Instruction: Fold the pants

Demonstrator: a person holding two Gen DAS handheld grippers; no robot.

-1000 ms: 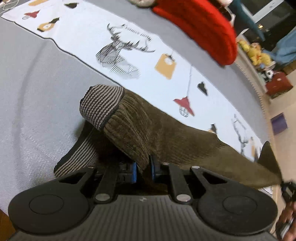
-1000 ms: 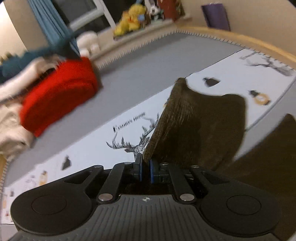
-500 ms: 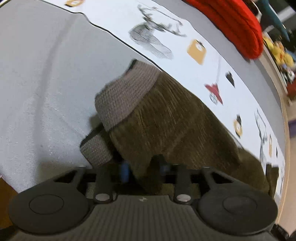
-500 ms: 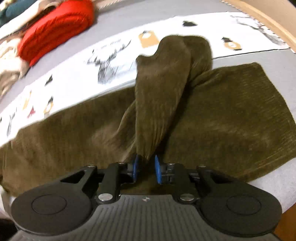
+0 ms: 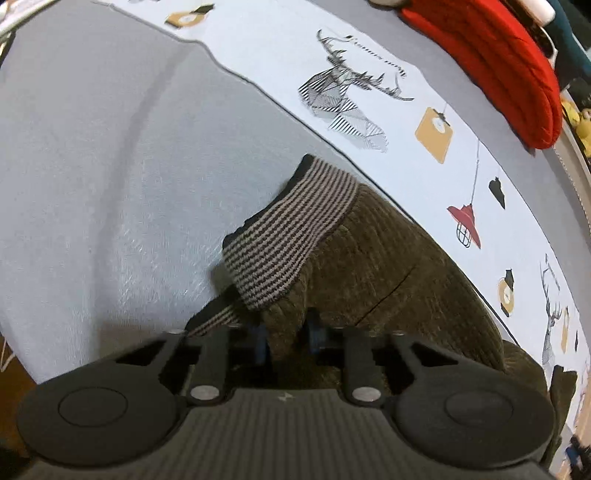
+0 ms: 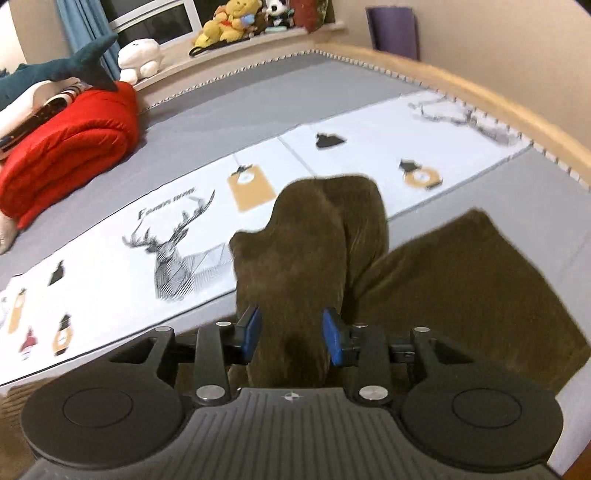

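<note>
The olive-brown corduroy pants [image 5: 388,273] lie on the grey bed, with a striped knit cuff [image 5: 291,236] at the leg end. My left gripper [image 5: 286,334] has its blue pads partly apart, with a fold of the corduroy still between them just behind the cuff. In the right wrist view the pants [image 6: 461,295] spread flat to the right, and a raised fold of them [image 6: 314,240] stands between my right gripper's [image 6: 290,332] wide-open blue pads [image 6: 334,336], which do not press it.
A white printed strip [image 6: 110,258] with a deer drawing runs across the grey bed [image 5: 92,147]. A folded red blanket [image 6: 66,147] lies at the back, also in the left wrist view [image 5: 491,55]. Plush toys [image 6: 229,22] sit on the ledge. A wooden bed rim [image 6: 480,96] curves at right.
My right gripper has opened wide and let go of the pants fold. My left gripper's pads have parted somewhat around the leg fabric. Both grippers have come down to the bed.
</note>
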